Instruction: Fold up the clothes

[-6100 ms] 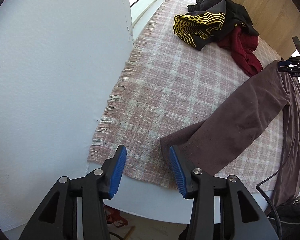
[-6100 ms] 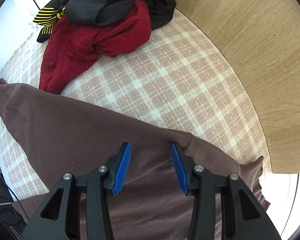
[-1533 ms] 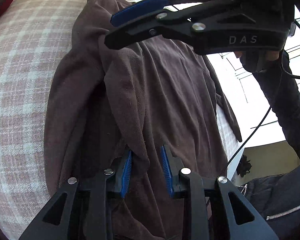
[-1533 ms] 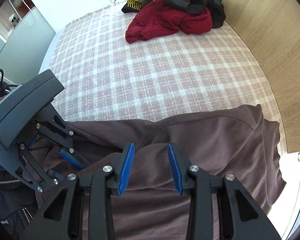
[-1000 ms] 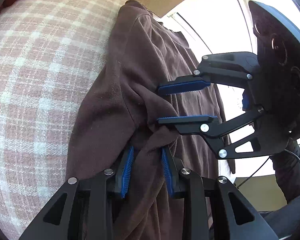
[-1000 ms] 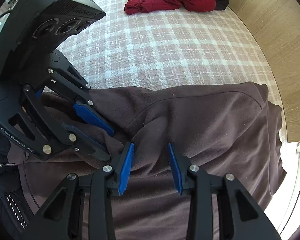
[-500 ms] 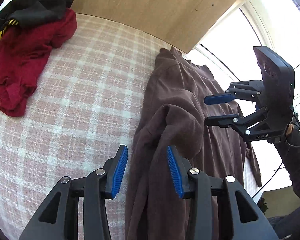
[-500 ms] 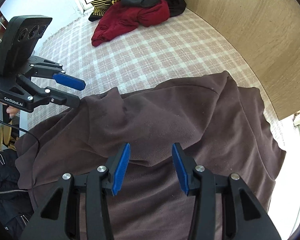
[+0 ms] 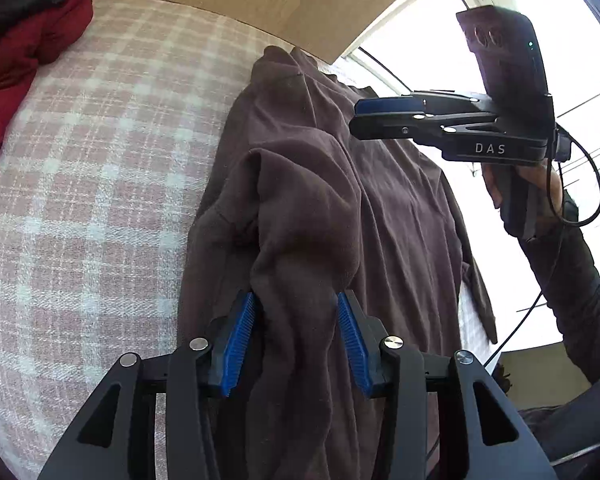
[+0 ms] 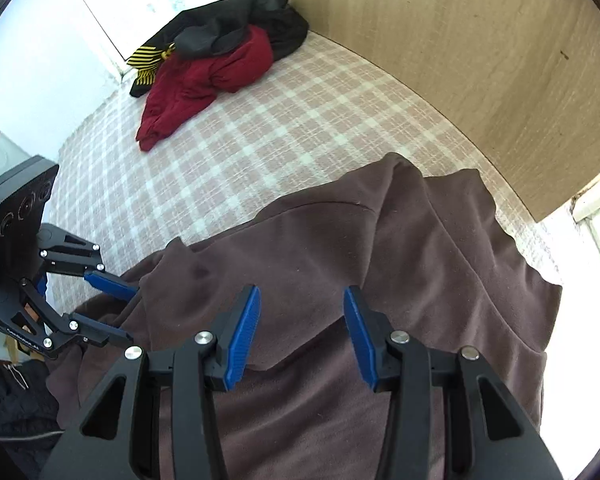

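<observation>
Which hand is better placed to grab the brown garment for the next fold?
Probably left: the left tool straddles a raised fold of the brown garment, while the right tool hovers open above flatter cloth.

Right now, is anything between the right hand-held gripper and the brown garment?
Nothing visible. The right hand-held gripper hangs open directly over the brown garment. The red and black clothes lie far off on the checked blanket.
</observation>
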{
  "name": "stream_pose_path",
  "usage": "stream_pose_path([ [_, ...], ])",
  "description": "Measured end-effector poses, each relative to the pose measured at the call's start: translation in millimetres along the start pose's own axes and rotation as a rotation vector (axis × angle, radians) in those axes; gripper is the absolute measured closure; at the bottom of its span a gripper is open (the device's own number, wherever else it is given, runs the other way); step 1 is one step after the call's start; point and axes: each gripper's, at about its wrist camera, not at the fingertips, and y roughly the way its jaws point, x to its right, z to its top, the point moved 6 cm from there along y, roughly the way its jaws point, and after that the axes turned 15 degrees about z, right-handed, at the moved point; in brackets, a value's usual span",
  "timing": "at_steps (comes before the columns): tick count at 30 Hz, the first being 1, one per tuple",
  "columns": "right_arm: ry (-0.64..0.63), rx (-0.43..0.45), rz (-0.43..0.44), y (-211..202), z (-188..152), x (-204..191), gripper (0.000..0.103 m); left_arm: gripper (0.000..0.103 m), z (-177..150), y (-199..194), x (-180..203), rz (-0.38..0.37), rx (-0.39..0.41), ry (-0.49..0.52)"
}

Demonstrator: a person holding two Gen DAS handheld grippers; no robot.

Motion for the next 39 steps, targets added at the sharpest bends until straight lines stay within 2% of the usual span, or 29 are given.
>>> stream_pose_path([
  [2, 0.035, -0.005, -0.025, 6, 12, 15, 0.06, 0.06, 6, 6, -3, -0.012, -0.013, -0.013],
  [4, 0.056, -0.004, -0.034, 14, 24, 25, 0.06, 0.06, 10, 16, 2, -0.054, -0.036, -0.007],
  [6, 0.079, -0.017, -0.004, 27, 35, 33, 0.06, 0.06, 15, 25, 2, -0.067, -0.049, -0.02],
  [9, 0.072, -0.051, 0.019, 46, 44, 35, 0.061, 0.061, 22, 24, -5, -0.056, -0.02, -0.049],
  [10, 0.065, -0.063, 0.032, 52, 47, 35, 0.066, 0.062, 25, 22, -9, -0.044, -0.002, -0.058],
  [12, 0.047, -0.067, 0.066, 56, 53, 30, 0.076, 0.062, 29, 9, -21, 0.05, 0.069, -0.066],
  [14, 0.042, -0.051, 0.082, 56, 61, 29, 0.081, 0.062, 33, -4, -39, 0.155, 0.129, -0.079],
  [15, 0.046, -0.037, 0.08, 56, 65, 31, 0.087, 0.06, 35, -9, -48, 0.194, 0.149, -0.091],
  [16, 0.05, -0.024, 0.077, 56, 70, 33, 0.087, 0.058, 36, -14, -55, 0.214, 0.164, -0.097],
  [19, -0.004, -0.032, -0.065, 61, 77, 38, 0.085, 0.058, 35, -32, -78, 0.267, 0.184, -0.107],
  [21, -0.042, -0.038, -0.108, 61, 75, 32, 0.085, 0.058, 30, -42, -80, 0.255, 0.18, -0.106],
  [23, -0.064, -0.045, -0.127, 59, 70, 27, 0.078, 0.058, 20, -50, -73, 0.197, 0.165, -0.098],
  [25, -0.062, -0.041, -0.13, 53, 64, 24, 0.078, 0.058, 1, -60, -64, 0.191, 0.143, -0.061],
  [29, -0.023, 0.041, -0.154, 12, 42, 21, 0.074, 0.058, -59, -83, -46, 0.205, 0.095, -0.003],
  [30, -0.044, 0.056, -0.159, 2, 35, 8, 0.072, 0.058, -78, -88, -42, 0.208, 0.08, -0.002],
  [33, -0.193, 0.037, -0.039, -7, 8, -54, 0.072, 0.058, -138, -99, -31, 0.227, 0.032, -0.008],
  [34, -0.244, 0.023, -0.034, -8, -2, -75, 0.072, 0.058, -157, -101, -26, 0.221, 0.02, -0.025],
  [37, -0.368, -0.054, 0.033, 14, -29, -124, 0.073, 0.058, -208, -104, -9, 0.197, -0.01, -0.063],
  [39, -0.44, -0.107, 0.088, 31, -46, -153, 0.073, 0.057, -233, -103, 1, 0.216, -0.002, -0.08],
])
